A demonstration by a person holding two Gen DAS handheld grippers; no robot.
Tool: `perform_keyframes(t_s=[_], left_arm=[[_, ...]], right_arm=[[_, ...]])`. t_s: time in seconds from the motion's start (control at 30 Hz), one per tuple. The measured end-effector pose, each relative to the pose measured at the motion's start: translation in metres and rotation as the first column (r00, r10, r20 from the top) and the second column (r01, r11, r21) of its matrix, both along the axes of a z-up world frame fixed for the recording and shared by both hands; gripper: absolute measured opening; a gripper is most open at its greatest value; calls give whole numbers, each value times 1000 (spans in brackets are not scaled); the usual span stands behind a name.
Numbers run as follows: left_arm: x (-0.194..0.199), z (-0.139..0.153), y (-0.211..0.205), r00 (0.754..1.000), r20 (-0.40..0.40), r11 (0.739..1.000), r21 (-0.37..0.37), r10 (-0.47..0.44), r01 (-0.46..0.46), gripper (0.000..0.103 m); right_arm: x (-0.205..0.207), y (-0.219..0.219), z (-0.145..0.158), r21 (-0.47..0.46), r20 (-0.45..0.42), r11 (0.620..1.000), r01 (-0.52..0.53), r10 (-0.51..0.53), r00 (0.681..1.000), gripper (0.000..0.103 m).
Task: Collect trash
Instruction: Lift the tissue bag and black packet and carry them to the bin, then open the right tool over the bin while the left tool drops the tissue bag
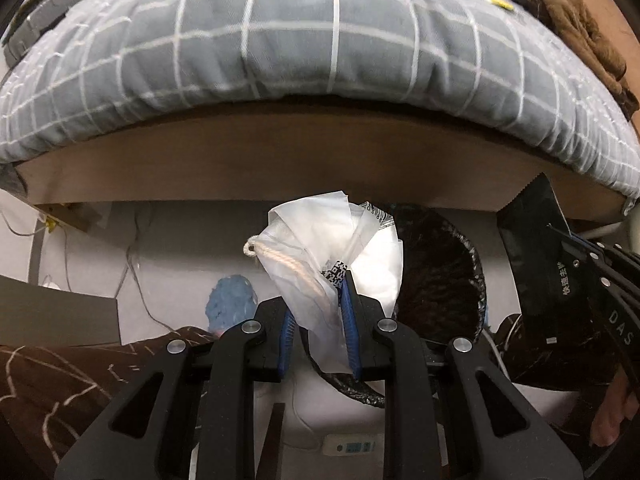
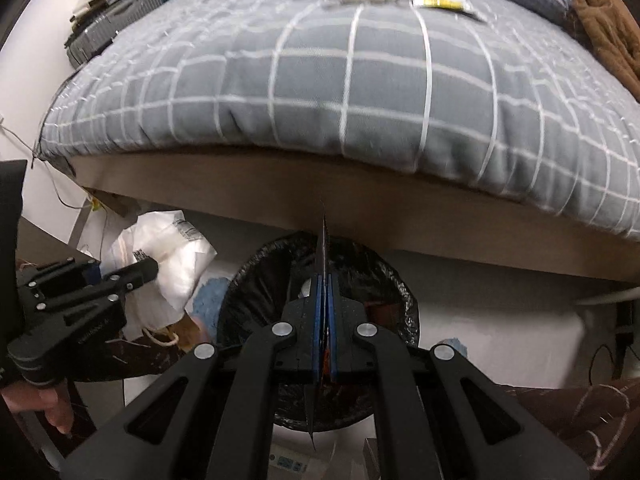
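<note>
Left gripper point(image 1: 320, 320), jaws part-open around a crumpled white plastic bag point(image 1: 340, 248); right gripper point(image 2: 325, 320), jaws nearly closed on a flat black packet point(image 2: 322, 248). Both hang above the black-lined round bin point(image 2: 256, 280); centre each before releasing.

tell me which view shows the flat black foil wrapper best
The left wrist view: the flat black foil wrapper faces the camera, showing its serrated edge and printed text, pinched by the right gripper. The right wrist view shows it only edge-on, a thin sliver.
</note>
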State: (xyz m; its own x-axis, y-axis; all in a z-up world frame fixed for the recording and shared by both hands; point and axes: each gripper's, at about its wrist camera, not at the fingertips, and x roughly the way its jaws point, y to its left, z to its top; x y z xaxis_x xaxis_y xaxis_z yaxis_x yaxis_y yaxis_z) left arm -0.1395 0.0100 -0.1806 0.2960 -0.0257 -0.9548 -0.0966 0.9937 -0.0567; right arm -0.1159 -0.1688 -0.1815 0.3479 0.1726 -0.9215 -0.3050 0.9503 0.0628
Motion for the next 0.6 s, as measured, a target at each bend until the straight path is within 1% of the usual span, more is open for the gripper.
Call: perform_keyframes(t_s=[0.13,0.27,0.37,0.5,0.6], left_arm=[[2,-16,2,999,-38,1000,-1,-6,6,20],[4,-25,9,998,-58,1000,-3,5,-6,20],[4,-26,14,998,-56,1000,3,14,-14,20],[-3,-25,27,997,-52,999,0,50,-50,20],[-7,-27,35,996,-55,998,4,68,-68,20]], right_arm=[[7,1,-20,-4,-42,1000,-5,5,999,2],[13,7,-36,6,-89,1000,-17,18,996,2],[17,16,-40,20,-106,999,-36,38,994,2],[16,29,-46,20,-117,998,-65,67,991,2],[15,34,-50,6,-120,997,-71,71,990,6]])
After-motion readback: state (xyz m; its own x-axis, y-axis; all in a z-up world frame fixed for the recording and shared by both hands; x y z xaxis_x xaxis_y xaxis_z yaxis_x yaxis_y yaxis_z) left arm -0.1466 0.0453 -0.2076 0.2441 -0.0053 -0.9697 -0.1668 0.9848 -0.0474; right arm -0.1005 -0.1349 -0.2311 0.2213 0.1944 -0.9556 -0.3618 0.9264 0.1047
